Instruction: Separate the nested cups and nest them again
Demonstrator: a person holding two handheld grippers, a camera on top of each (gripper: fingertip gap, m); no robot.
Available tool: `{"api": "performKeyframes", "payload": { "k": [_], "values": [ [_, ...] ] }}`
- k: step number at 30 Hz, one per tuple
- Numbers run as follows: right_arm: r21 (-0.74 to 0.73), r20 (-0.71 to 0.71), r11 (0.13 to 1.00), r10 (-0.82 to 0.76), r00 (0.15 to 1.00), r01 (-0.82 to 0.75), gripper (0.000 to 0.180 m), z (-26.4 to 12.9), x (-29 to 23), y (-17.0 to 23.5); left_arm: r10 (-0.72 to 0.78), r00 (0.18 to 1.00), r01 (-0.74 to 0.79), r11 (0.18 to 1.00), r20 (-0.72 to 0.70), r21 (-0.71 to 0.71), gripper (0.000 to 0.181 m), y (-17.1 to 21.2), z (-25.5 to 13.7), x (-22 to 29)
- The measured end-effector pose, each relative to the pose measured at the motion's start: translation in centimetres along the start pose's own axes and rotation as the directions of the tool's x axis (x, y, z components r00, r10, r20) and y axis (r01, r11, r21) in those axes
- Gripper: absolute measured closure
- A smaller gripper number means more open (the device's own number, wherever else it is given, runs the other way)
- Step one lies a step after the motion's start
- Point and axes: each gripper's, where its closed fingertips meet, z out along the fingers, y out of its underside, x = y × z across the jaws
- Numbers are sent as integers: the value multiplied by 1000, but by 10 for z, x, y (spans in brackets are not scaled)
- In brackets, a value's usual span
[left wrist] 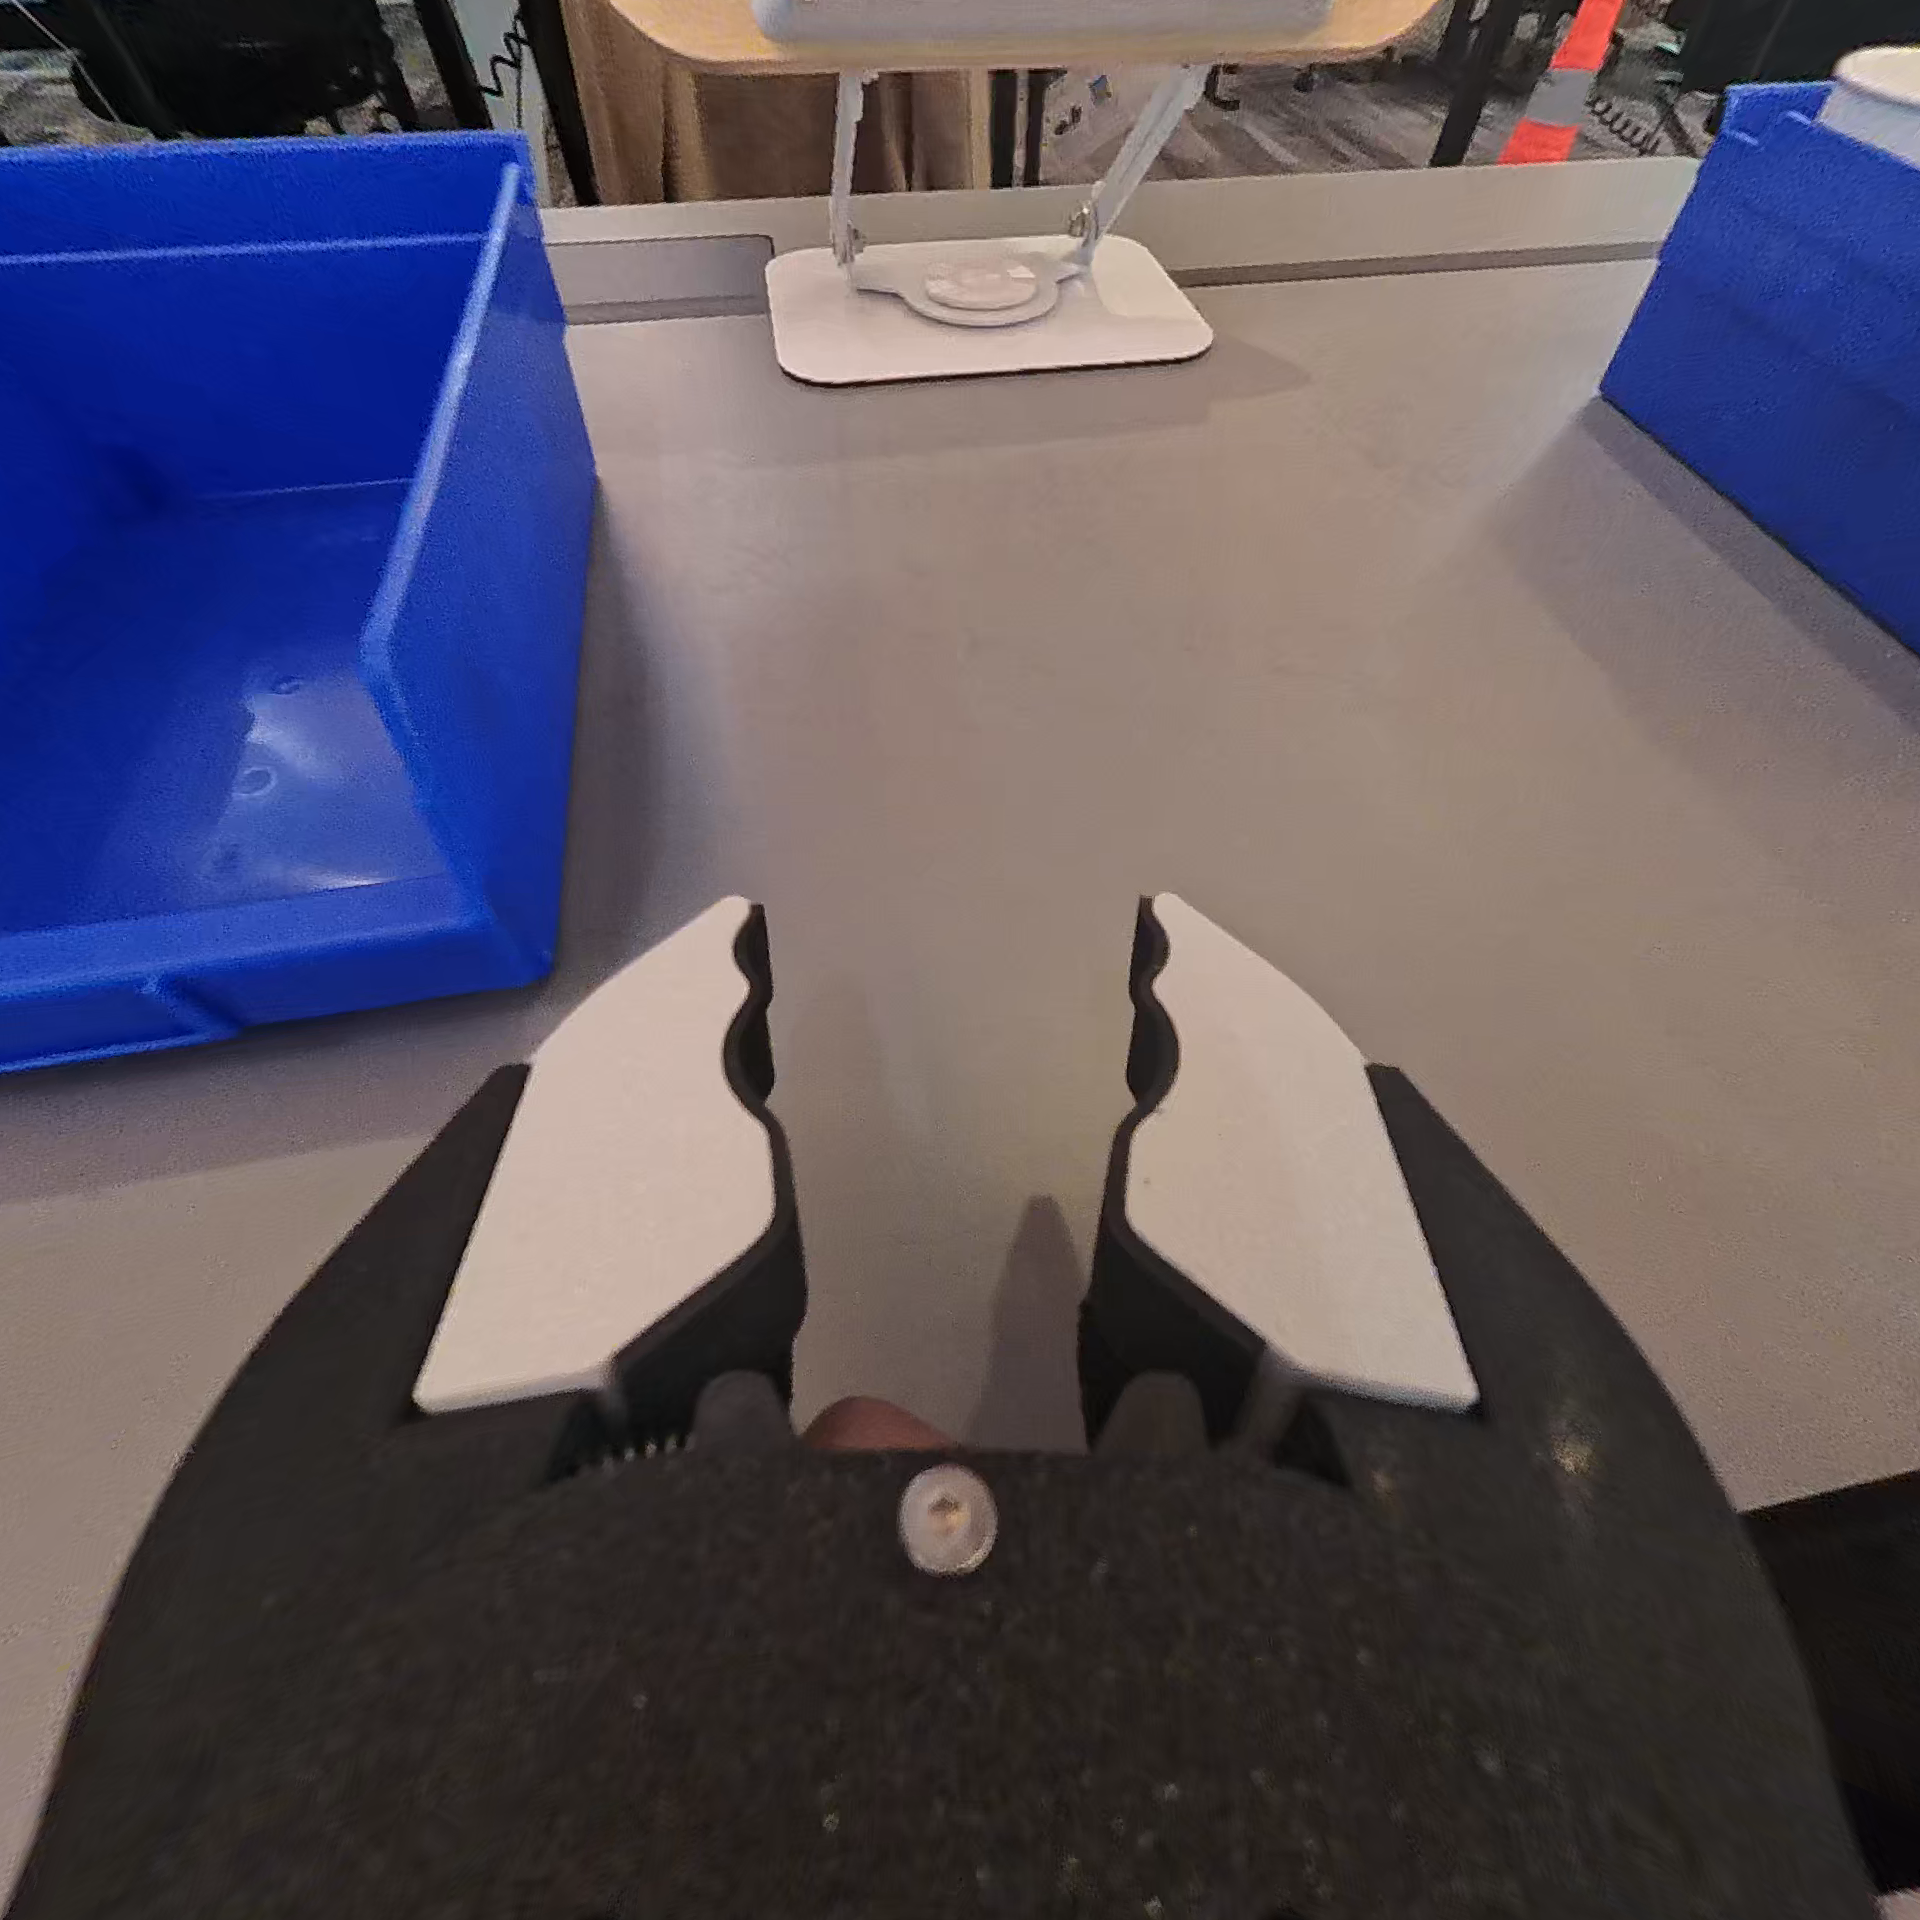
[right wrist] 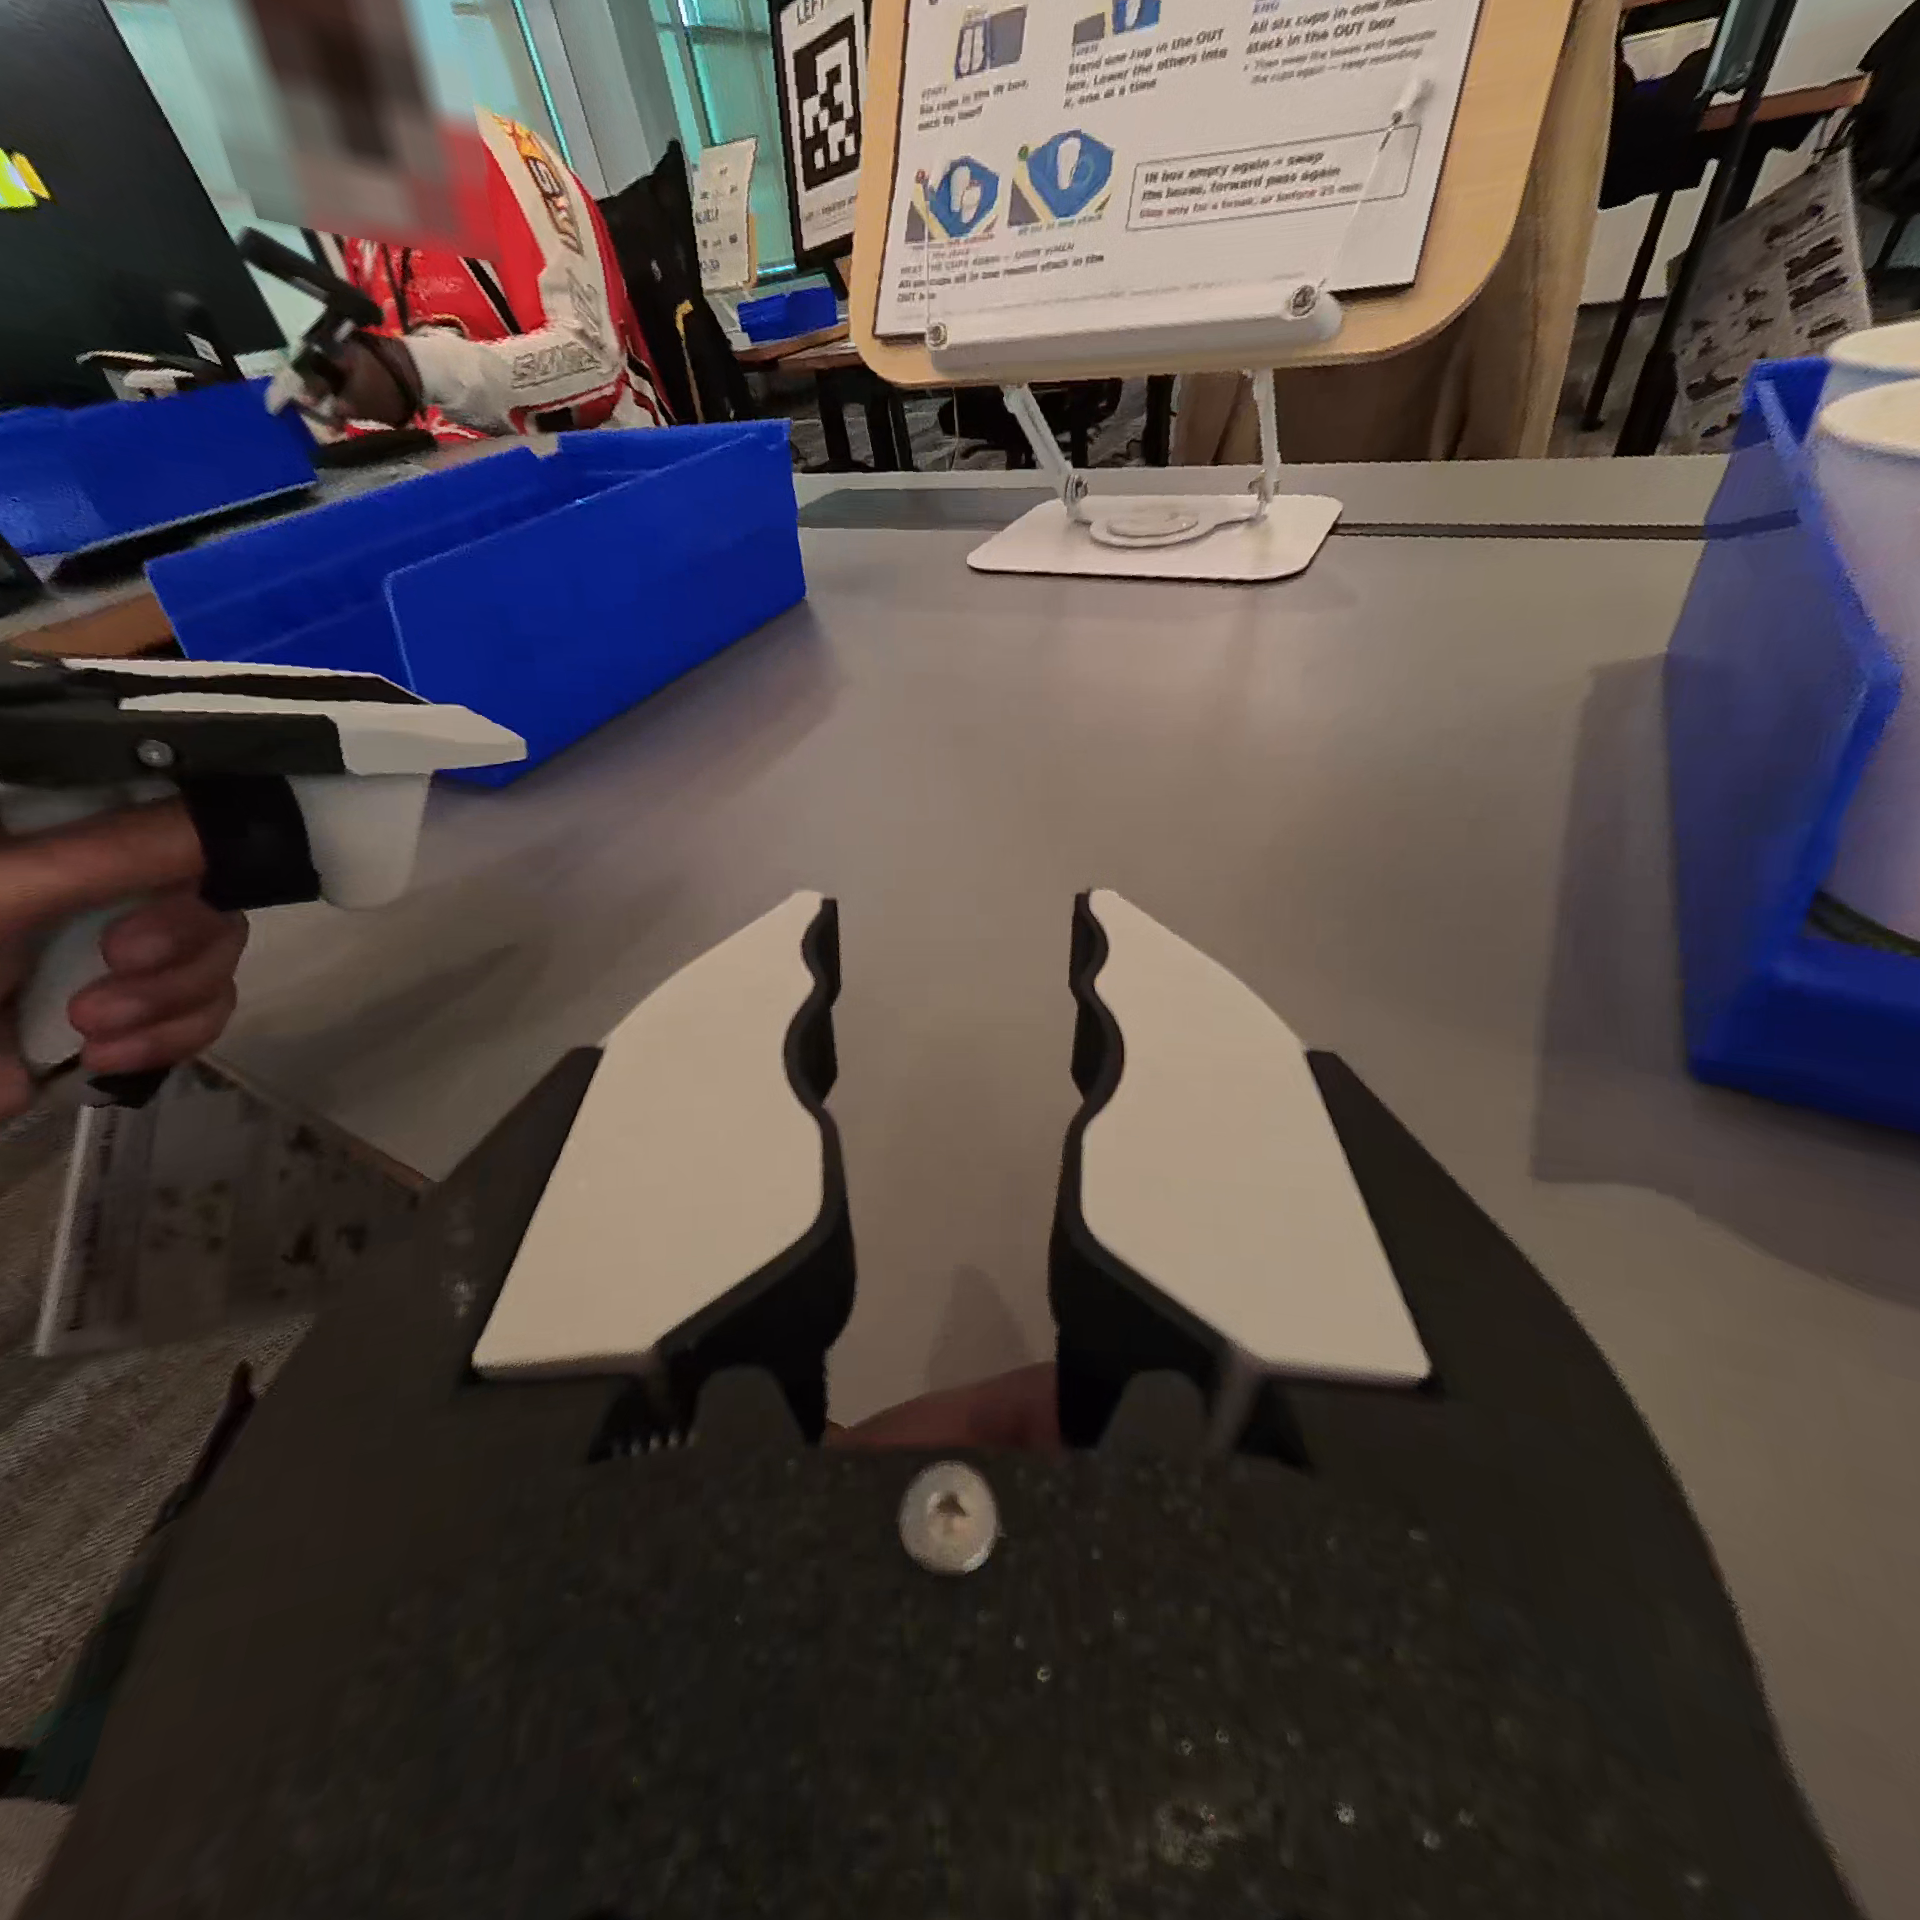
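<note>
Two white cups (right wrist: 1870, 644) are visible, standing upright inside the blue bin on the right (right wrist: 1766, 831), one partly behind the other; their bases are hidden by the bin wall and more may lie out of frame. In the left wrist view only a sliver of one cup (left wrist: 1881, 99) shows above that same bin (left wrist: 1766, 343). A second blue bin on the left (left wrist: 312, 520) sits at the opposite side of the grey table (left wrist: 1039, 675); its visible interior holds nothing. The two bins are well apart, and the table surface between them is bare apart from the white stand base (left wrist: 987, 312) at the far edge, which carries a tilted instruction board (right wrist: 1143, 156). The left gripper (left wrist: 951, 914) hovers over the open middle of the table, just beside the left bin's near corner, its fingers spread and holding nothing. The right gripper (right wrist: 951, 904) hovers near the table's front edge, fingers likewise parted and unloaded, with the cup-holding bin off to its right. In the right wrist view the left gripper (right wrist: 468, 743) appears side-on, held by a hand (right wrist: 114, 935). A further blue bin (right wrist: 156, 468) sits on a neighbouring table in the background, where another person works.
</note>
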Motion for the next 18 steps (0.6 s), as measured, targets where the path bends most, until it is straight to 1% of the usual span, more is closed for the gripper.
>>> {"api": "performKeyframes", "payload": {
  "k": [2, 4, 5, 7, 8, 10, 12, 14, 16, 18],
  "values": [
    [16, -14, 1000, 11, 1000, -11, 138, -5, 9, -2, -1, 1000, 0, 1000, -27, -10, 115, 2, 2, 11],
    [48, -56, 999, 29, 998, -26, 138, -16, 28, -11, -6, 996, 5, 1000, -93, -16, 114, 1, 6, 35],
    [70, -106, 997, 20, 994, -13, 138, -24, 45, -18, -25, 987, 22, 1000, -156, -22, 114, -2, 8, 56],
    [101, -238, 995, 1, 971, 24, 139, -45, 89, -34, -54, 949, 42, 998, -309, -45, 114, -9, 11, 114],
    [106, -310, 994, -3, 951, 38, 139, -57, 115, -41, -38, 928, 20, 998, -371, -53, 114, -14, 14, 147],
    [102, -448, 994, 4, 894, 47, 141, -84, 169, -53, 36, 898, -54, 998, -439, -27, 114, -25, 22, 209],
    [82, -541, 996, 18, 841, 32, 141, -111, 215, -57, 99, 883, -103, 995, -459, 16, 114, -37, 36, 262],
    [66, -602, 998, 34, 798, 7, 141, -133, 252, -55, 102, 877, -102, 994, -471, 24, 116, -44, 54, 306],
    [11, -621, 999, 41, 783, -44, 140, -140, 279, -43, 81, 893, -79, 997, -442, 22, 119, -47, 75, 333],
    [-37, -620, 996, 39, 784, -79, 139, -138, 300, -29, 49, 911, -50, 999, -409, 7, 125, -48, 95, 348]
  ]
}}
